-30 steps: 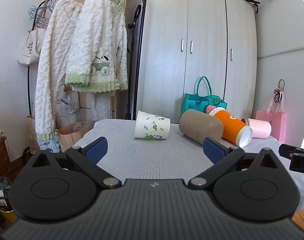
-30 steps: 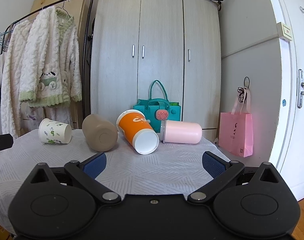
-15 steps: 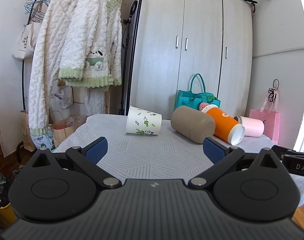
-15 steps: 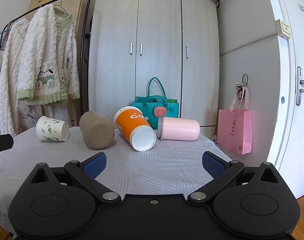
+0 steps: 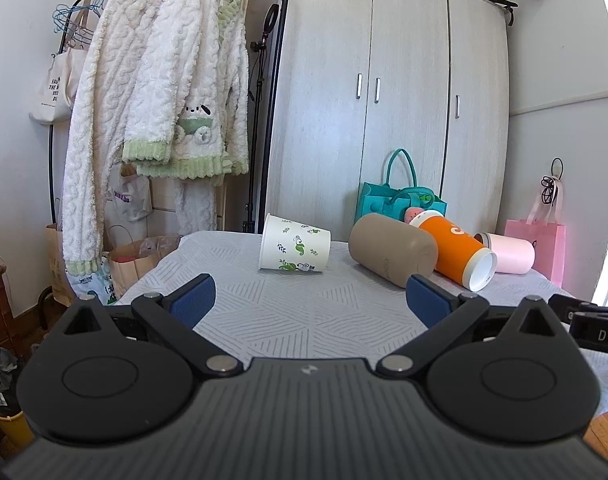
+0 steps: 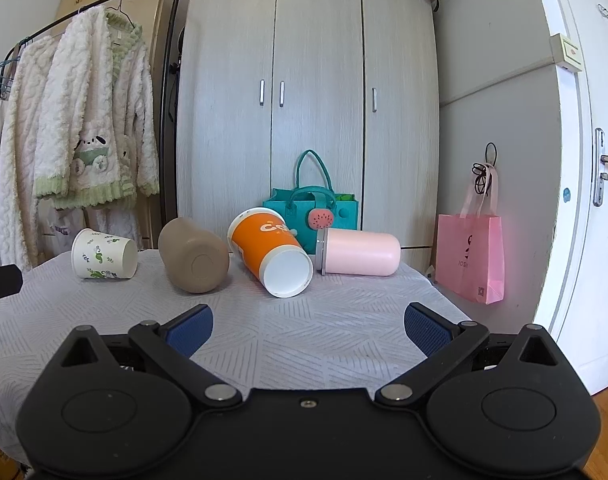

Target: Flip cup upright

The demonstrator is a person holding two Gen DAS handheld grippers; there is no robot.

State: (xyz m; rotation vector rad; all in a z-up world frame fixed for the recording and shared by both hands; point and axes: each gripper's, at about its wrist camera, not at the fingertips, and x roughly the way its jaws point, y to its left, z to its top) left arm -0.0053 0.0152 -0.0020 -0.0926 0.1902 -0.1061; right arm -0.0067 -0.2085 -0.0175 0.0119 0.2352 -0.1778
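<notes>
Several cups lie on their sides in a row on a table with a grey patterned cloth [image 5: 304, 312]. From left: a white paper cup with green leaf print [image 5: 294, 249] [image 6: 104, 254], a tan cup [image 5: 391, 255] [image 6: 193, 255], an orange cup with a white base [image 5: 453, 254] [image 6: 270, 250], and a pink cup [image 5: 509, 253] [image 6: 359, 251]. My left gripper [image 5: 309, 300] is open and empty, short of the white cup. My right gripper [image 6: 307, 326] is open and empty, short of the orange cup.
A grey wardrobe [image 6: 307, 100] stands behind the table, with a teal bag [image 6: 315, 204] at its foot. A clothes rack with white fleece robes [image 5: 164, 100] is at the left. A pink bag [image 6: 469, 258] and a white door [image 6: 583, 200] are at the right.
Both grippers have moved a little closer to the cups, which look slightly larger. The left view has shifted so the white cup sits more central. No cup has moved.
</notes>
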